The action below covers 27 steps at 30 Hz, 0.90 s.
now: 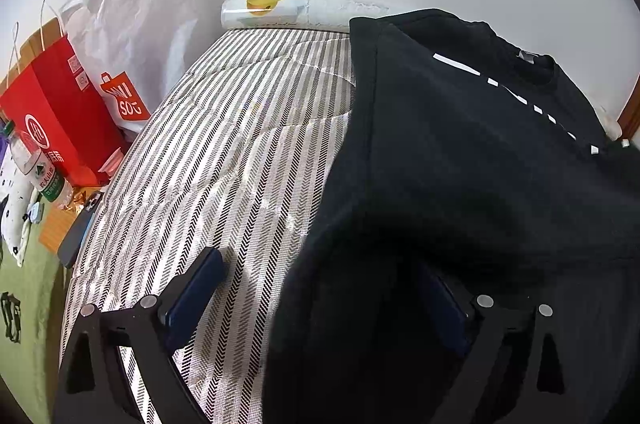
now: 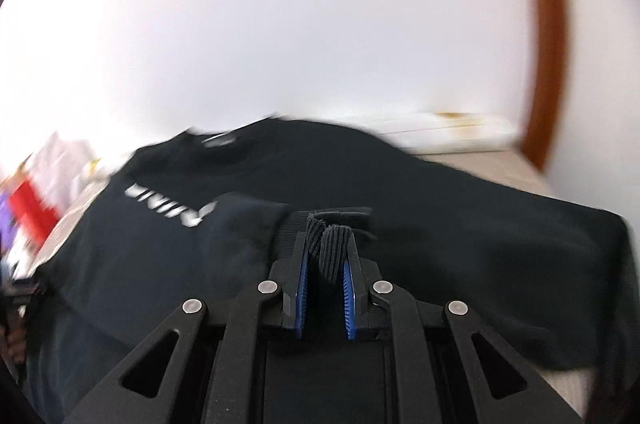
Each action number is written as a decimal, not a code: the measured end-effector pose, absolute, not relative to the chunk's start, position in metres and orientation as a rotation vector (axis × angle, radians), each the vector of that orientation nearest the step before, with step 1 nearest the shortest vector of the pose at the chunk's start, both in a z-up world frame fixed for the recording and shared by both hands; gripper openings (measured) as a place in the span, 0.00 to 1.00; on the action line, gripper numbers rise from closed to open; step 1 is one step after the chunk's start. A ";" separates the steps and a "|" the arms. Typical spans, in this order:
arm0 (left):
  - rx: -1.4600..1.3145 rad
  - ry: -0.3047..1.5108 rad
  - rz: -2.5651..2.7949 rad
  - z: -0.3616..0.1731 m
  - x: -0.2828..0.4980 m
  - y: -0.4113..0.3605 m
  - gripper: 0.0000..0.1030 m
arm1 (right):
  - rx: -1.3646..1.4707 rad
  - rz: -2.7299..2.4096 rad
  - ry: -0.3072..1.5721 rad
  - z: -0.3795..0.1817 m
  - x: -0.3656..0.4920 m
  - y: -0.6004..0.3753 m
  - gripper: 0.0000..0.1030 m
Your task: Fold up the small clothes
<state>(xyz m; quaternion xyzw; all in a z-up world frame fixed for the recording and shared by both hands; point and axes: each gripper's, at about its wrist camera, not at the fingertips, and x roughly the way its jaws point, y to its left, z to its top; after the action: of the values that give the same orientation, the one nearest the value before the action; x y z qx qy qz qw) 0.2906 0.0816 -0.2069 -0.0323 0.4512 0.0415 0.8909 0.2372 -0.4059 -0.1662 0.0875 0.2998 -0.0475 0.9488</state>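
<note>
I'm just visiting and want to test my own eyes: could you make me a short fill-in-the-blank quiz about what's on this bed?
1. The black sweatshirt with white lettering lies on a quilted cover patterned with ____.
2. The right tongs are shut on a ribbed cuff of the ____.
3. The paper shopping bag beside the bed is ____ in colour.

Missing words: stripes; sweatshirt; red

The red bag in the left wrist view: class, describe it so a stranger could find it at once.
Start at the striped bed and look past its left edge. The red bag stands upright there, in front of a clear plastic bag. Alone among its neighbours, it is solid red with a white round logo.
</note>
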 end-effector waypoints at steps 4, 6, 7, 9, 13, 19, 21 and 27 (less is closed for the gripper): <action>-0.067 0.937 0.086 -0.207 0.290 0.081 0.93 | 0.175 -0.184 0.749 -0.192 0.237 -0.421 0.22; -0.066 0.937 0.086 -0.207 0.290 0.082 0.93 | 0.174 -0.209 0.794 -0.201 0.232 -0.424 0.32; -0.066 0.937 0.086 -0.207 0.290 0.082 0.93 | 0.172 -0.216 0.800 -0.201 0.228 -0.424 0.33; -0.063 0.938 0.086 -0.207 0.289 0.082 0.93 | 0.142 -0.249 0.796 -0.194 0.219 -0.422 0.42; -0.036 0.938 0.093 -0.205 0.285 0.080 0.92 | 0.080 -0.291 0.691 -0.174 0.208 -0.413 0.58; 0.012 0.921 0.093 -0.197 0.284 0.075 0.92 | 0.047 -0.220 0.847 -0.210 0.238 -0.402 0.58; 0.014 0.914 0.083 -0.195 0.284 0.074 0.91 | 0.038 -0.237 0.887 -0.215 0.241 -0.401 0.56; 0.019 0.889 0.057 -0.190 0.284 0.076 0.91 | 0.043 -0.198 0.745 -0.153 0.243 -0.377 0.58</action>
<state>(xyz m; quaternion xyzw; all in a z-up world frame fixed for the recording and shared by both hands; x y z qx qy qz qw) 0.2840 0.0758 -0.1902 0.0090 0.4297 0.0278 0.9025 0.2434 -0.3768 -0.1529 0.0211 0.3634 -0.0963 0.9264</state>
